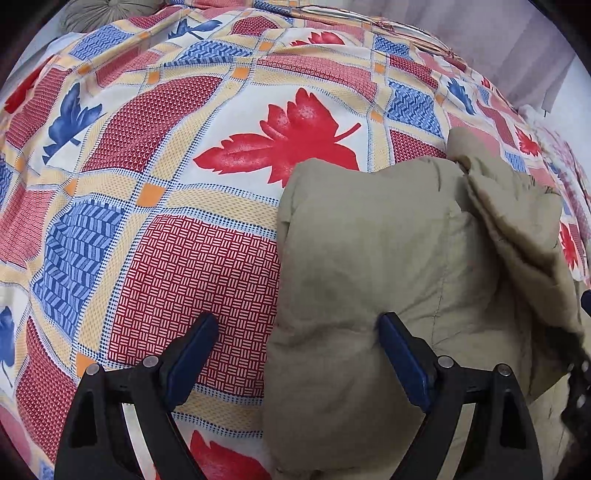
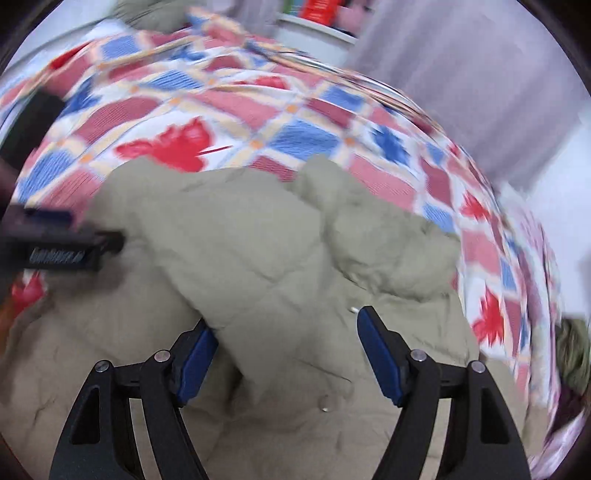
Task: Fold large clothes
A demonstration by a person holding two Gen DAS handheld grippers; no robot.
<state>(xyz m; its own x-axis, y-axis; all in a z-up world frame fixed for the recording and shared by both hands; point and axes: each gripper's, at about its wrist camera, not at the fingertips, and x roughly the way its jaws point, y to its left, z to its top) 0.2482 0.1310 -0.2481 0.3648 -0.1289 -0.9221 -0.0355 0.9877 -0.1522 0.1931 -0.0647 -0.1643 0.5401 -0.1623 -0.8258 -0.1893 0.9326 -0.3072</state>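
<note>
A puffy khaki quilted jacket [image 1: 388,258] lies bunched on a bed with a patterned sheet. In the left wrist view my left gripper [image 1: 295,354] is open, its jaws wide apart over the jacket's left edge; one finger is over the sheet, the other over the jacket. In the right wrist view the jacket [image 2: 258,240] fills the middle, with a metal snap [image 2: 325,406] showing. My right gripper [image 2: 284,354] is open above the jacket, with a fold of fabric between its jaws. The left gripper's body [image 2: 62,243] shows at the left edge of that blurred view.
The bedsheet [image 1: 184,147] has red and blue leaf prints and checked patches. A round grey cushion [image 1: 107,14] lies at the far end. A pale curtain [image 2: 461,74] hangs at the right, a white shelf [image 2: 314,33] behind the bed.
</note>
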